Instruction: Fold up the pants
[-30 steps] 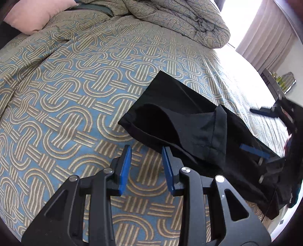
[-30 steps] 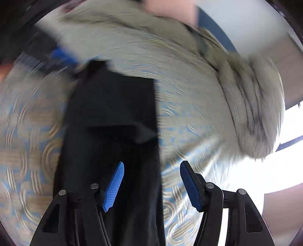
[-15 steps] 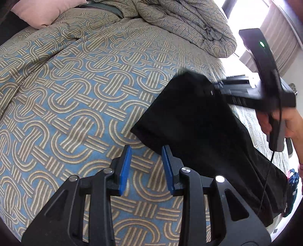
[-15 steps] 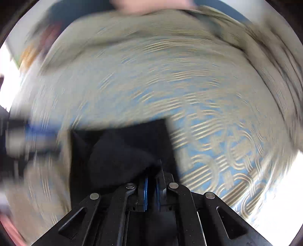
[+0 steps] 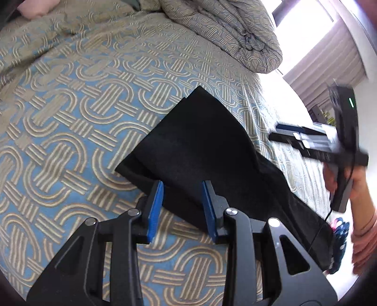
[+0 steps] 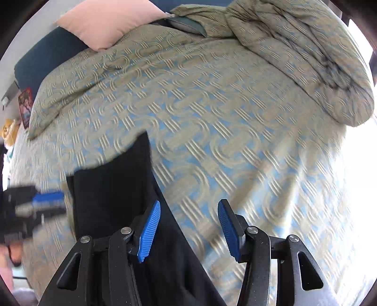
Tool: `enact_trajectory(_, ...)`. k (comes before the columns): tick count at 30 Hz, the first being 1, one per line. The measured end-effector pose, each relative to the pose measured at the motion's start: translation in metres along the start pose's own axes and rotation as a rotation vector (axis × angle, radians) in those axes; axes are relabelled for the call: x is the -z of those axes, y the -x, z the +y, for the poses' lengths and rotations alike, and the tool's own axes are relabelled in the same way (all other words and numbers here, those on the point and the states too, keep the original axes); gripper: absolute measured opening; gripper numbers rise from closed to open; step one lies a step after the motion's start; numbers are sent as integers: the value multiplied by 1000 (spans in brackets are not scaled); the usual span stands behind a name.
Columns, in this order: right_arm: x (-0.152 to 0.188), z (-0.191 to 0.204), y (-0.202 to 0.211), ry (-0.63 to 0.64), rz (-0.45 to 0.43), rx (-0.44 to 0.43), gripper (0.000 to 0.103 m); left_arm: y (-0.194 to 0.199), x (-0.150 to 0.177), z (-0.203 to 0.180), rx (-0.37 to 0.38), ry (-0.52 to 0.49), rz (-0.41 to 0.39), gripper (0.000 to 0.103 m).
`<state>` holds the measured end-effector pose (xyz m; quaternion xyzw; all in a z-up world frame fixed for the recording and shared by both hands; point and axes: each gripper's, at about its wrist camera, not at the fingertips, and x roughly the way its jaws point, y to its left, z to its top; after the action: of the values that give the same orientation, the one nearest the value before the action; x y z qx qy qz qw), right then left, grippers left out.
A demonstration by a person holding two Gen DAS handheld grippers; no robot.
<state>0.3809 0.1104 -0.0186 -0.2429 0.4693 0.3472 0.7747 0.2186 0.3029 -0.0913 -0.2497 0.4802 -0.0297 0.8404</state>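
Black pants [image 5: 207,150] lie flat on the patterned bedspread [image 5: 70,117], one end laid over itself, running toward the bed's right edge. My left gripper [image 5: 182,207] is open, its blue pads straddling the near edge of the pants. My right gripper [image 6: 188,226] is open and empty above the bedspread [image 6: 223,117], just right of the pants [image 6: 113,188]. The right gripper also shows in the left wrist view [image 5: 329,143], blurred, held off the right side of the pants. The left gripper shows blurred at the left edge of the right wrist view [image 6: 42,202].
A bunched duvet [image 5: 235,33] lies at the far side of the bed, also in the right wrist view [image 6: 306,54]. A pink pillow [image 6: 108,21] sits at the head. Curtains [image 5: 329,54] and a bright window stand beyond the bed. Shoes [image 5: 339,233] lie on the floor.
My right gripper let go of the pants, opened and drew back to the right. The lifted fabric now lies flat. My left gripper moved forward over the pants' near edge.
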Motion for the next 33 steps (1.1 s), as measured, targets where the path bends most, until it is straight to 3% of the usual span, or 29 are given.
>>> enact_trajectory(6, 73, -19, 30, -83, 21, 11, 52, -15, -12, 21, -36, 88, 2, 35)
enact_trajectory(9, 123, -25, 47, -197, 15, -5, 52, -18, -11, 30, -153, 65, -2, 35)
enact_trajectory(13, 193, -18, 72, -295, 21, -15, 52, -13, -7, 35, -219, 49, -2, 40)
enact_trajectory(16, 228, -5, 86, -278, 61, 26, 52, -14, -2, 22, -404, -79, -13, 40)
enact_trajectory(17, 235, -1, 90, -272, 70, 38, 52, -13, 0, 19, -421, -97, -12, 40)
enact_trajectory(22, 249, 7, 109, -240, 81, 19, 52, 16, 10, -5, -194, -48, -69, 40)
enact_trajectory(25, 255, 5, 114, -280, 68, 8, 53, 10, 12, -30, -104, -101, -27, 40)
enact_trajectory(29, 263, 0, 115, -361, 60, 10, 53, -17, 16, -43, -100, -135, 48, 40)
enact_trajectory(33, 261, -4, 112, -392, 41, 11, 53, -37, 17, -25, -88, -23, 109, 38)
